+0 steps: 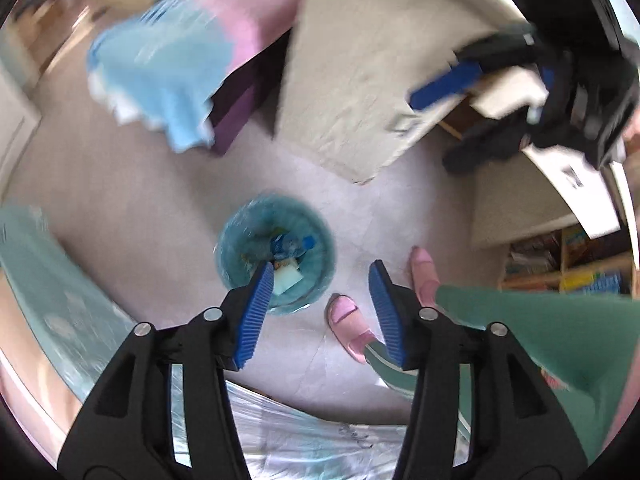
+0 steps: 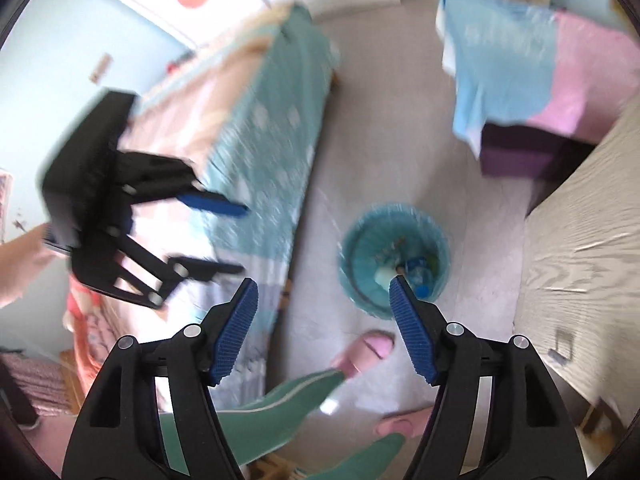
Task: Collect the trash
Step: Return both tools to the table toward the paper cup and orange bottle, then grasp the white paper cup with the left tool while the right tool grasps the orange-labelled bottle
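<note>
Bedroom, pale carpeted floor (image 1: 120, 208); your pink slippers (image 1: 346, 320) stand on it. Trash bin (image 1: 276, 256), teal liner, on the floor between two beds, holding a blue-capped bottle (image 1: 294, 245) and paper scraps. Your left gripper (image 1: 320, 276): jaws released, bin at 11 o'clock. Your right gripper (image 2: 322, 286): jaws released, bin at 1 o'clock.

No text, brand, number or sign could be read in either view. A white card (image 1: 576, 178) at the edge of the left wrist view carried a black square marker pattern, not lettering. The blue-labelled plastic bottle (image 2: 420, 274) in the teal-lined round waste bin (image 2: 360, 248) showed printing too blurred to make out.
</note>
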`<state>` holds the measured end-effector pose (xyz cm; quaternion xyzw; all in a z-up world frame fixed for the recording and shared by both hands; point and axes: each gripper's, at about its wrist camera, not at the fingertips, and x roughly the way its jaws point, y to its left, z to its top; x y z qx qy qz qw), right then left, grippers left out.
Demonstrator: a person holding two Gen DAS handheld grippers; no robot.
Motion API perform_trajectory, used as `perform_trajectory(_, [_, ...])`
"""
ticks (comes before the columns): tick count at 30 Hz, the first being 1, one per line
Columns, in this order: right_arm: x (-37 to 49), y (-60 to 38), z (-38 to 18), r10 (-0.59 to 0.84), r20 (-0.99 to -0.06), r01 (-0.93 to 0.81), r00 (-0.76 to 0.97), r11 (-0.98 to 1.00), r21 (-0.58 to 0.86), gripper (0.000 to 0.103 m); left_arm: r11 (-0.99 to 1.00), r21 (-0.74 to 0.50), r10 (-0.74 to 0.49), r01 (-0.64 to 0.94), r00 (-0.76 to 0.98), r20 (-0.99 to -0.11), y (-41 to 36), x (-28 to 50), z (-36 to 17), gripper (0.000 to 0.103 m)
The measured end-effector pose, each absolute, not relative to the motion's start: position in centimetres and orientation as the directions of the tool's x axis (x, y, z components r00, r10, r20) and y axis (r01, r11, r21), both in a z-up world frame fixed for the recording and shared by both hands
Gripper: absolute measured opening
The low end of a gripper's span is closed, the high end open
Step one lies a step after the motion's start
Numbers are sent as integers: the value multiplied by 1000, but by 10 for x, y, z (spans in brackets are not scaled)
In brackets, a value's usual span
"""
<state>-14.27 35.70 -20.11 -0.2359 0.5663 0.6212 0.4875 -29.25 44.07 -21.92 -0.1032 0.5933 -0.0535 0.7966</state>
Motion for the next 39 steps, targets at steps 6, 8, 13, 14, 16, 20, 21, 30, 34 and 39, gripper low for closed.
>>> perform_trajectory(6, [-116,273,-85,494,-822,-899,-283,163,408,77,964,-169,-234,206,350,-907,391,-241,-126,65])
perform_trajectory(8, [-103,240,-62,522,-821,-899,-231,207,385,77,949,-152,-252,276,377,-891,371,-218,-101,70])
perform_trajectory(13, [-69,138,-20,528,-849,-897,-14,369,244,77,894,-109,-305,435,411,-859,307,-156,-62,81])
perform_trajectory(14, [-60,114,-14,522,-852,-884,31,412,221,77,875,-95,-315,474,409,-857,289,-141,-57,81])
perform_trajectory(16, [-43,68,-4,513,-853,-846,97,494,201,77,842,-70,-329,534,407,-852,258,-115,-47,82])
perform_trajectory(20, [-13,-21,13,476,-847,-766,234,628,141,81,767,-17,-362,641,411,-837,190,-59,-29,91])
perform_trajectory(21, [-5,-46,16,460,-844,-742,275,660,118,81,754,-8,-366,657,411,-835,176,-47,-26,92])
perform_trajectory(30, [63,-188,12,367,-854,-603,368,794,82,81,706,47,-360,706,416,-835,60,61,-13,92])
perform_trajectory(34, [87,-213,6,344,-858,-571,381,818,74,81,719,87,-329,690,447,-832,33,86,-14,96])
perform_trajectory(39, [118,-228,-4,328,-860,-541,390,838,74,81,718,84,-317,691,432,-844,17,118,-23,96])
